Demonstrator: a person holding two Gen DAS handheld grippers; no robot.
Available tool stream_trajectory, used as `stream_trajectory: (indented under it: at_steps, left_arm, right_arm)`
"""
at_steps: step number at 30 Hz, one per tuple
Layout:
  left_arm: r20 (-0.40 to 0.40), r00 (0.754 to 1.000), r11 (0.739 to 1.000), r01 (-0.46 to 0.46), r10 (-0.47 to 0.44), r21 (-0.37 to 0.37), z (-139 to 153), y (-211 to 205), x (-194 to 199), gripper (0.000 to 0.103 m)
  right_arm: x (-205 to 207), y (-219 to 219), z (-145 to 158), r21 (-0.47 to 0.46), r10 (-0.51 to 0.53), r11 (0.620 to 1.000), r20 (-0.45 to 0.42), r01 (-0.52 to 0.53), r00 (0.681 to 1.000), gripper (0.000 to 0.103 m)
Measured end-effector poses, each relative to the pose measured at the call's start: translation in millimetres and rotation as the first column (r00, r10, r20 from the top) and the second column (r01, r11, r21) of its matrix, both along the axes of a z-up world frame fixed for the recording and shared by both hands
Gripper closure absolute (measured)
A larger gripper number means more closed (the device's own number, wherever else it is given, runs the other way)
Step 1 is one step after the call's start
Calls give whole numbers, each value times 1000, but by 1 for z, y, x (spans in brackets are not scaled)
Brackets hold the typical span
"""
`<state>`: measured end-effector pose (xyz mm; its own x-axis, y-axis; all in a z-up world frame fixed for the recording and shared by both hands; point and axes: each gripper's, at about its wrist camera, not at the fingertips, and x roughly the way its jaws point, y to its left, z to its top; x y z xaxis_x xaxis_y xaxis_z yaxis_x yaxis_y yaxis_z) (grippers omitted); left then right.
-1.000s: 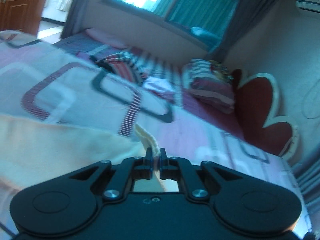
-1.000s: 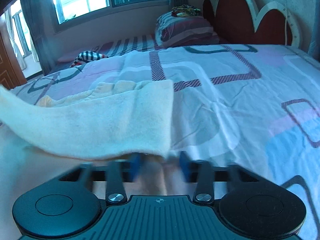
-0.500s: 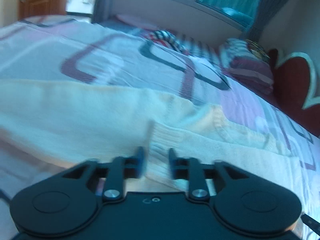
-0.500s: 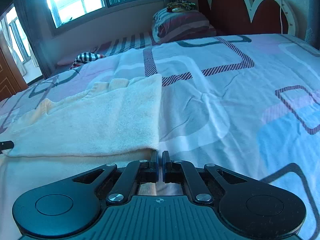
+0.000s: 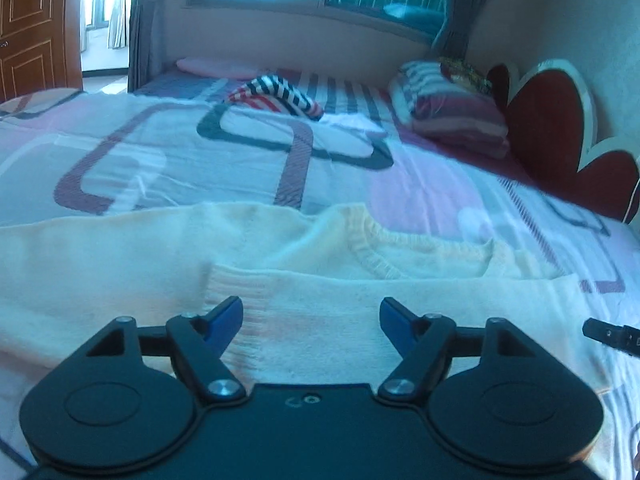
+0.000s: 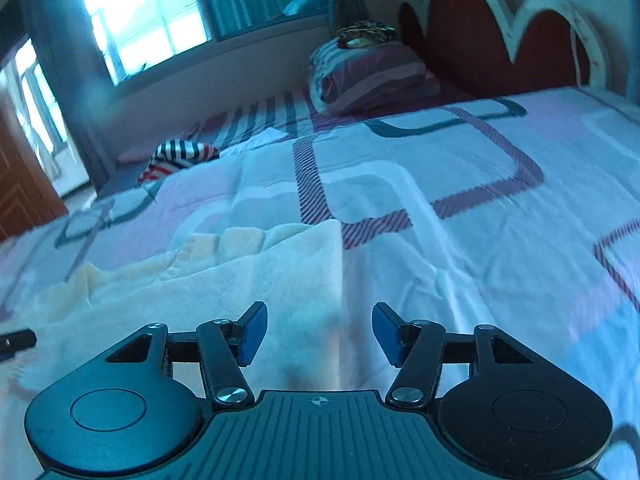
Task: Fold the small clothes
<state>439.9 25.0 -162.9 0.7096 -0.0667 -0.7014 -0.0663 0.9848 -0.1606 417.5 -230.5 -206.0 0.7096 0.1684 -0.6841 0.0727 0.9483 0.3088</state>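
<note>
So the bed [image 5: 168, 160] takes up basically everything here, with a quilt in pink, white and blue with rounded-rectangle outlines. Everything else I'll place relative to the sweater lying on it.

The cream sweater [image 5: 120, 264] is spread flat across the near part of the bed, right under both tools. A layer has been folded over on top: in the left view a ribbed hem or cuff edge sits just beyond the fingers, with the ribbed neckline further up. In the right view the folded edge runs straight away from the camera, bare quilt to the right of it. My guess is a side or sleeve got laid across the body, so the first fold looks done.

Far beyond the sweater, toward the window, there's a striped pillow stack [image 6: 372, 76] by the red headboard [image 6: 480, 48], and a crumpled striped garment [image 5: 276, 96] that's probably next in line.

Left gripper [image 5: 311, 316]: fingers have just been opening, now spread wide with only sweater under the gap, nothing pinched. Right gripper [image 6: 319, 330]: same story, just opened about halfway, straddling the sweater's folded edge, holding nothing. Looks like both let go so the fold can settle flat.
</note>
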Motion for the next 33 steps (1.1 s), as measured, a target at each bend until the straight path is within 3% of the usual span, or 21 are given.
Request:
stream_trajectory:
  at_steps: [3, 5, 7, 8, 16, 21, 24, 27, 33]
  left_arm:
    - [-38, 999, 1000, -18, 19, 13, -14, 3, 7, 30]
    - [-25, 1000, 1000, -10, 10, 29, -17, 4, 7, 30]
    - [-23, 1000, 998, 3, -2, 65, -18, -2, 6, 30]
    - [-19, 1000, 997, 8, -7, 76, -19, -3, 5, 30]
    - [-25, 1000, 996, -13, 16, 85, -4, -1, -12, 26]
    - [-56, 997, 995, -41, 46, 91, -5, 10, -35, 21]
    - [-79, 996, 990, -39, 50, 137, -6, 13, -42, 20]
    - [-110, 992, 995, -60, 69, 81, -3, 23, -50, 20]
    - [-115, 988, 994, -97, 103, 54, 7, 38, -73, 19]
  right_arm:
    - [10, 8, -12, -36, 23, 999, -2, -23, 1000, 62]
    - [15, 7, -20, -5, 13, 1000, -11, -13, 1000, 68]
    - [15, 11, -20, -28, 19, 999, -1, -19, 1000, 83]
    - [16, 12, -21, -50, 13, 999, 0, -13, 1000, 85]
    - [5, 4, -14, -65, -42, 997, 16, 43, 999, 83]
    - [-13, 24, 7, -54, 49, 997, 61, -46, 997, 82]
    - [-21, 41, 0, -89, 110, 990, 20, -108, 994, 80]
    - [-28, 44, -6, -92, 119, 989, -10, -119, 993, 79]
    - [-46, 56, 20, -47, 168, 985, 9, -167, 986, 69]
